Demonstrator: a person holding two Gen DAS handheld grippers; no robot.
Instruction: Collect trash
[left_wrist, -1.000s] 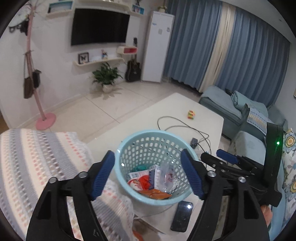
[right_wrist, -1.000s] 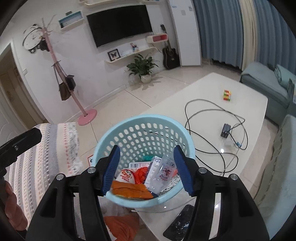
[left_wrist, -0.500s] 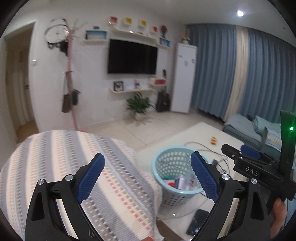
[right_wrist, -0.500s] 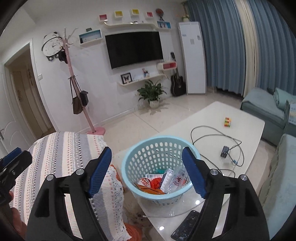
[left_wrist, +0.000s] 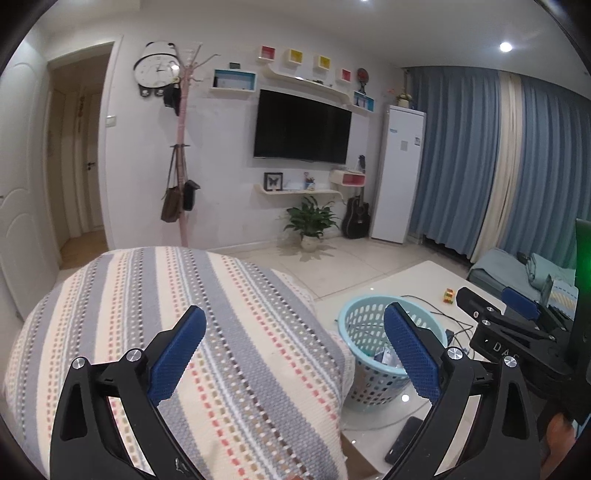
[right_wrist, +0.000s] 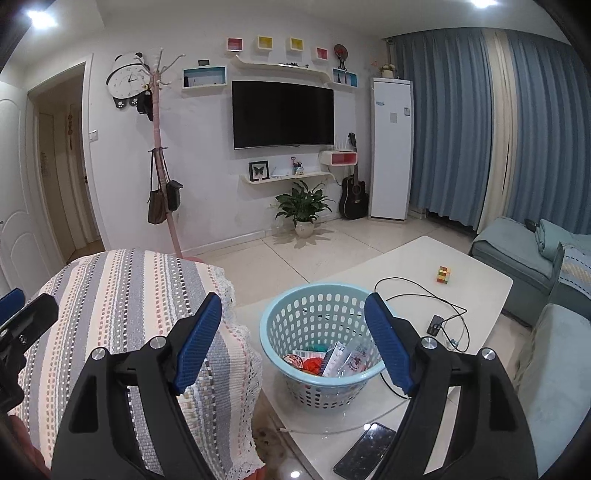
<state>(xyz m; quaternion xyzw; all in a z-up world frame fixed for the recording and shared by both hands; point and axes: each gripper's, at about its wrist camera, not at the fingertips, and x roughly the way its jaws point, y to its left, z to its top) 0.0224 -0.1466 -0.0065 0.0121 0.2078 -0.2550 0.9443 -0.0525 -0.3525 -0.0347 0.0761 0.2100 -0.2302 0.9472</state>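
1. My left gripper (left_wrist: 295, 343) and right gripper (right_wrist: 293, 338) hang released, jaws just widened, nothing between them.
2. Trash (right_wrist: 332, 360) (wrappers) lies inside the blue basket (right_wrist: 275, 339) on the white table (right_wrist: 480, 280).

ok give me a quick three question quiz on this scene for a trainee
1. True or false: the blue basket on the white table is empty.
2. What lies on the table nearest the camera, in front of the basket: (a) a phone, (b) a mug, (c) a book?
3. Fill in: neither the left claw nor the right claw holds anything; both are ____.

Key
1. False: wrappers lie inside.
2. (a), the dark phone.
3. open
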